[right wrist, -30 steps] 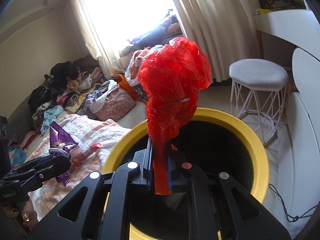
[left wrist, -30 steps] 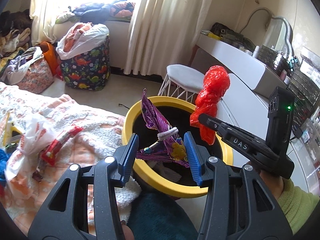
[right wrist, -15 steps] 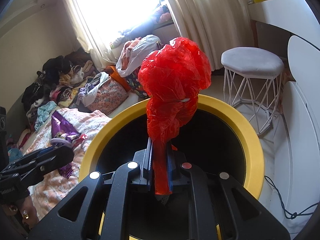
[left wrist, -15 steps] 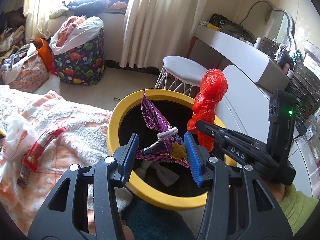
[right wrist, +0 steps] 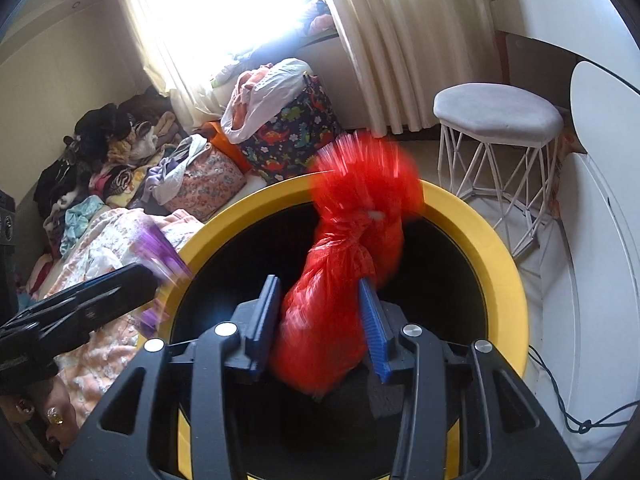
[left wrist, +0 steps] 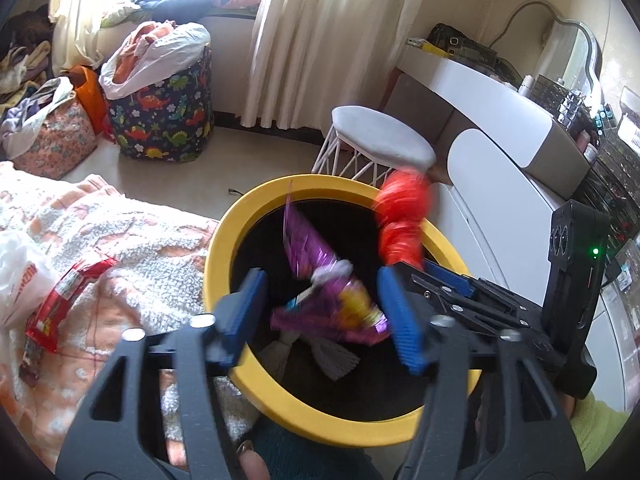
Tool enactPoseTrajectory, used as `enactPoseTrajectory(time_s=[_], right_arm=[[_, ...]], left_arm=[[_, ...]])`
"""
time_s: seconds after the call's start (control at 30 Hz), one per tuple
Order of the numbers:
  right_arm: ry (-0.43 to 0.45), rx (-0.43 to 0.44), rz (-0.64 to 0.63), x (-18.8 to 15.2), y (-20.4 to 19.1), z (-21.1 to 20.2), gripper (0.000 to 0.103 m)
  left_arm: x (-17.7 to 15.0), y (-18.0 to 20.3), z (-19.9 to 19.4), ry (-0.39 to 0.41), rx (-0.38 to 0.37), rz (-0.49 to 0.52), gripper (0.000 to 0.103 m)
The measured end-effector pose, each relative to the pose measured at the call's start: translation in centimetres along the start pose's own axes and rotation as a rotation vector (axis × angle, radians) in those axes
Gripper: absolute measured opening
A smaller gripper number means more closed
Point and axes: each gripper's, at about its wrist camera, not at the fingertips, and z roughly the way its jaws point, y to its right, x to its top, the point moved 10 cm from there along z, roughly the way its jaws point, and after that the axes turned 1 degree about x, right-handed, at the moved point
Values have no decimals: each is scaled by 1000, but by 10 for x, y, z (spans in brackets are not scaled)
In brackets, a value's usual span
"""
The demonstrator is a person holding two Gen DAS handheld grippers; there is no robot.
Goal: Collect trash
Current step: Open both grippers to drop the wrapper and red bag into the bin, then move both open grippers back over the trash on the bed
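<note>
- Dropping into view first: purple snack wrapper (left wrist: 320,304), shiny foil, crinkled, yellow patch near the bottom, motion-blurred, sitting between the blue pads of the left gripper (left wrist: 326,312) right over the bin's mouth.
- Left gripper jaws opening, pads clear of the wrapper on both sides.
- Next to it, red plastic bag (right wrist: 344,280), crumpled and knotted around the middle, puffy top, also smeared by blur.
- Right gripper (right wrist: 320,324) jaws opening too, bag between the blue pads over the bin; can't tell for sure if the right pad touches it, left pad looks clear.
- Yellow-rimmed bin (left wrist: 224,240) under both, black inside, with some white crumpled bits (left wrist: 316,354) lying at the bottom.
- Left of the bin, fluffy peach-and-white blanket (left wrist: 120,240) with a red snack wrapper (left wrist: 60,300) and a white plastic bag (left wrist: 16,276) lying on it.
- Further back on the floor, dinosaur-print hamper (left wrist: 164,120) stuffed with a white bag and orange cloth poking out the top.
- Floral bag (left wrist: 52,140) beside that, also stuffed with cloth.
- White stool (right wrist: 496,120) with wire legs just behind the bin, cream curtains (right wrist: 392,40) behind it, white dresser (left wrist: 500,120) off to the right.
- Pile of clothes (right wrist: 100,152) heaped against the far wall.
</note>
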Motion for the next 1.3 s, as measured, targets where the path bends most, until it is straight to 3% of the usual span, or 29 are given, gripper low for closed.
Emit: enactPoseTrajectory(time_s=[0.03, 0.17, 0.4, 0.8, 1.3], right_arm=[[3, -6, 1, 0, 1, 0, 47], [17, -10, 1, 2, 1, -1, 53], [46, -12, -9, 5, -1, -5, 63], [76, -10, -35, 9, -14, -9, 72], [75, 19, -97, 6, -44, -12, 73]], left_arm=[[0, -1, -2, 4, 5, -3, 76], [0, -8, -12, 32, 21, -13, 92], [-2, -19, -29, 63, 52, -24, 92], [-1, -43, -56, 111, 92, -62, 92], [-7, -74, -86, 162, 129, -109, 92]])
